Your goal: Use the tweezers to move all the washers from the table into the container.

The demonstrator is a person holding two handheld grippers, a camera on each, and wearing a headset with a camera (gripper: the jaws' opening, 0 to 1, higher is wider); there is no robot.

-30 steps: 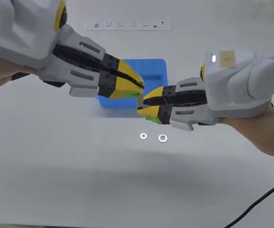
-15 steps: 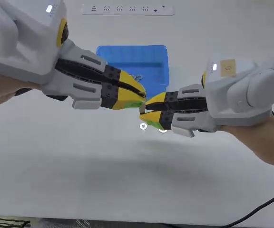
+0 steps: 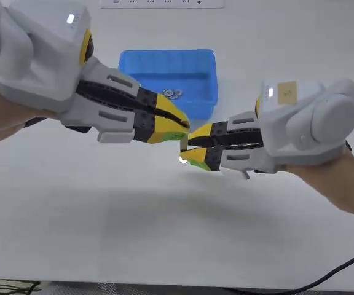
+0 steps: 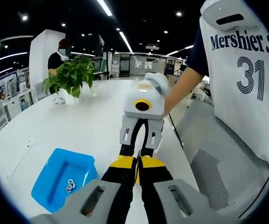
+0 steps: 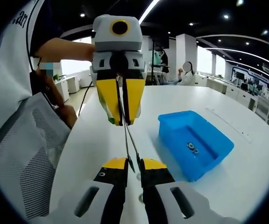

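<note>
Thin metal tweezers (image 5: 125, 122) run from my left gripper (image 5: 121, 122) down between the jaws of my right gripper (image 5: 133, 169). Both grippers are shut on the tweezers. In the head view the left gripper (image 3: 185, 125) and the right gripper (image 3: 185, 149) meet tip to tip just in front of the blue container (image 3: 165, 56). One washer (image 3: 182, 160) peeks out on the white table right under the right gripper's tips. Several washers (image 3: 172, 93) lie inside the container (image 5: 204, 164); they also show as washers (image 4: 70, 185) in the container (image 4: 53, 173).
A white power strip (image 3: 161, 3) lies at the table's far edge. A black cable (image 3: 340, 265) crosses the near right corner. The table's front edge (image 3: 134, 285) runs along the bottom. A potted plant (image 4: 71, 77) stands far off on the table.
Both grippers have dropped with the tweezers onto the two loose washers in front of the container. The right-hand washer is now hidden under the right gripper.
</note>
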